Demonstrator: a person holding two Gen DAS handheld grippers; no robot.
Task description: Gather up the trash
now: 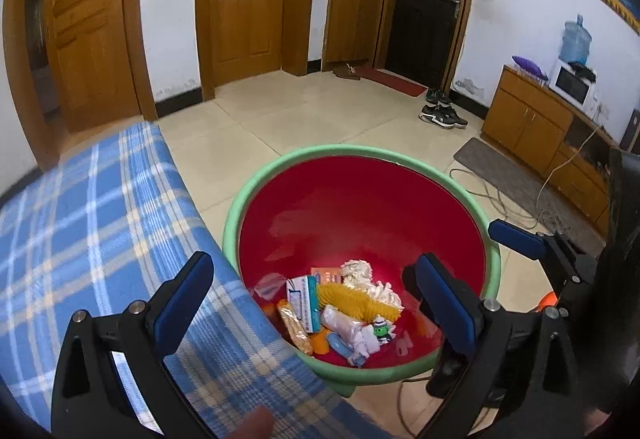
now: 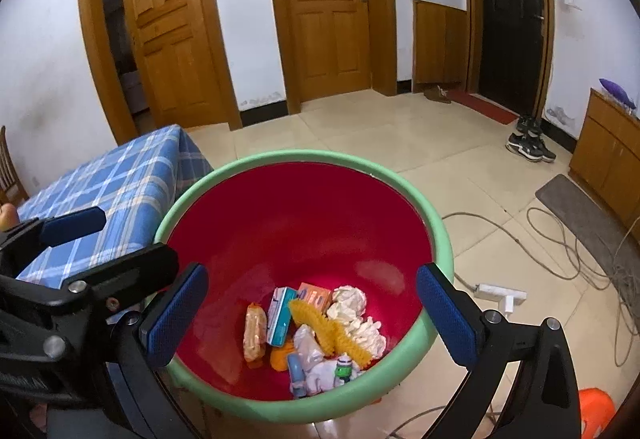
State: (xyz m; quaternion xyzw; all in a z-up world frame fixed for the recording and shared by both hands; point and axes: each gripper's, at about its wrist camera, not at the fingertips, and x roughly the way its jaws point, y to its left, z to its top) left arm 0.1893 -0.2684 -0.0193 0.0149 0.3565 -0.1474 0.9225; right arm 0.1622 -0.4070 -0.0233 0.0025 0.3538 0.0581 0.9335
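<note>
Both tools, the right tool (image 2: 312,315) and left tool (image 1: 316,303), hung spread and empty over the basin (image 2: 436,235); trash (image 2: 316,331) lay inside. Drop seemed done; next, seek more.

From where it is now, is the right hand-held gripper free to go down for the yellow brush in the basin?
Probably yes. The right hand-held gripper is open and empty above the basin, and the yellow brush lies on top of the pile, uncovered.

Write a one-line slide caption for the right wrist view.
Open right claw above the red, green-rimmed plastic basin holding crumpled white tissue, small cardboard boxes and wrappers.
</note>
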